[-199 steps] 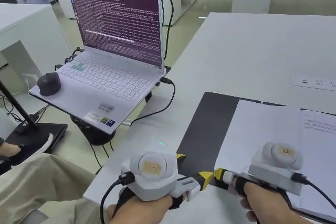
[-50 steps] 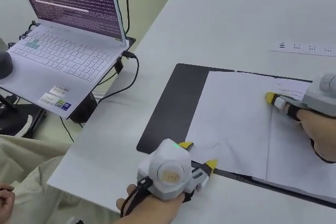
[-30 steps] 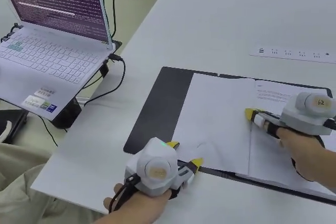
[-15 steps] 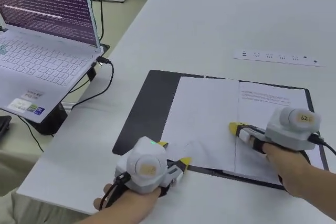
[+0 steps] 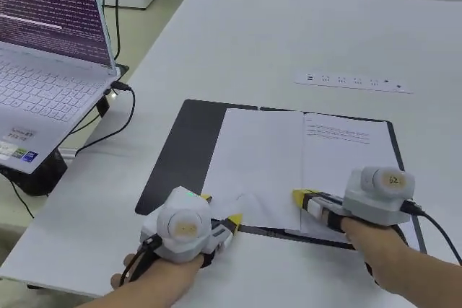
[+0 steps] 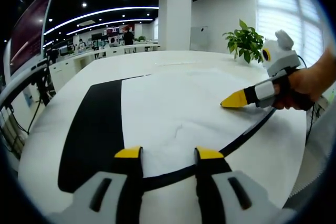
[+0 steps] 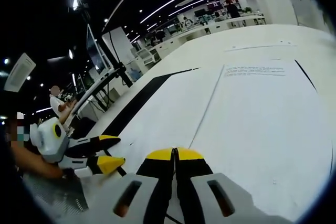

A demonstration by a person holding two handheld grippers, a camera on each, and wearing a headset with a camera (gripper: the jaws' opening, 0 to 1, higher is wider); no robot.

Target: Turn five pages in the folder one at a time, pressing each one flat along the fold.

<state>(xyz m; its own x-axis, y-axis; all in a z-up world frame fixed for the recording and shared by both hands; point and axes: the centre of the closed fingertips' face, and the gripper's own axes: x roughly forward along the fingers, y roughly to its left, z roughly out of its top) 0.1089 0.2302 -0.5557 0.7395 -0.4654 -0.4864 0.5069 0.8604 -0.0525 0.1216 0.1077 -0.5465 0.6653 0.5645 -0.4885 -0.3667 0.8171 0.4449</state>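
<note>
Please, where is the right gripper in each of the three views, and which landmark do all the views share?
Head view: the right gripper is at lower right, tips at the folder's fold.
Left gripper view: it is at the right, mid-height, above the white page.
Right gripper view: its own jaws rise at bottom centre, closed.
Shared landmark: the black cover left of the white page.

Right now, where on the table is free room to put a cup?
Free: table between folder and power strip, and left of the folder. Crowded: the near edge, with left gripper and right gripper at the folder.
</note>
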